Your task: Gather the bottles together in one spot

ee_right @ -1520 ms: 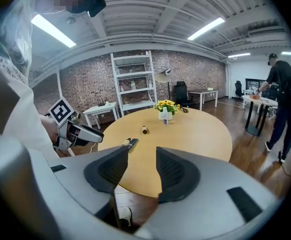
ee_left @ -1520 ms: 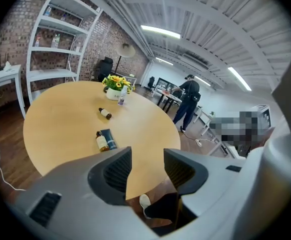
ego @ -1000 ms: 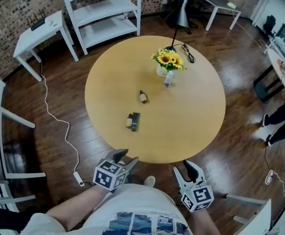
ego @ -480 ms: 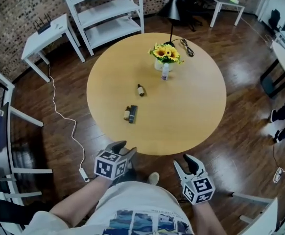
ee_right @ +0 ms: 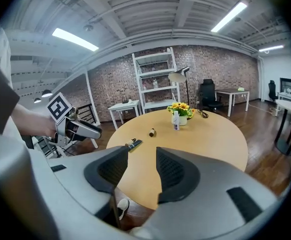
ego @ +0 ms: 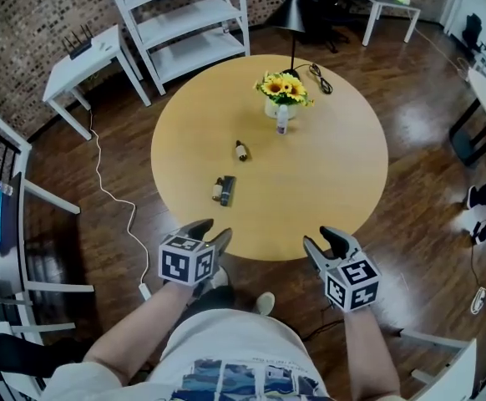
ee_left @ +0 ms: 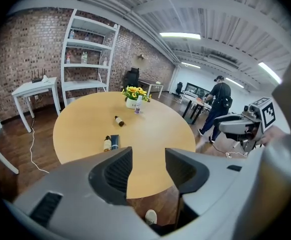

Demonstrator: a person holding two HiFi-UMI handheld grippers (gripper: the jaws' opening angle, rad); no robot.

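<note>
On the round wooden table [ego: 326, 182] a white bottle [ego: 282, 120] stands by the sunflower vase [ego: 283, 95]. A small brown bottle [ego: 241, 150] lies near the middle. An amber bottle [ego: 218, 190] lies beside a dark tube [ego: 228, 190] closer to me. My left gripper [ego: 212, 234] hovers off the table's near edge, its jaws closing a little with nothing between them. My right gripper [ego: 321, 242] is open and empty, also short of the edge. In the left gripper view the amber bottle [ee_left: 107, 143] lies ahead of the jaws.
White shelving [ego: 184, 23] and a small white table [ego: 84, 61] stand behind the round table at the left. A black lamp [ego: 297, 15] with its cable sits at the far edge. A person [ee_left: 218, 106] stands off to the right. A cord [ego: 109, 199] runs over the floor.
Both grippers have come up closer to the table's near edge, the right one more so. The bottles have not moved.
</note>
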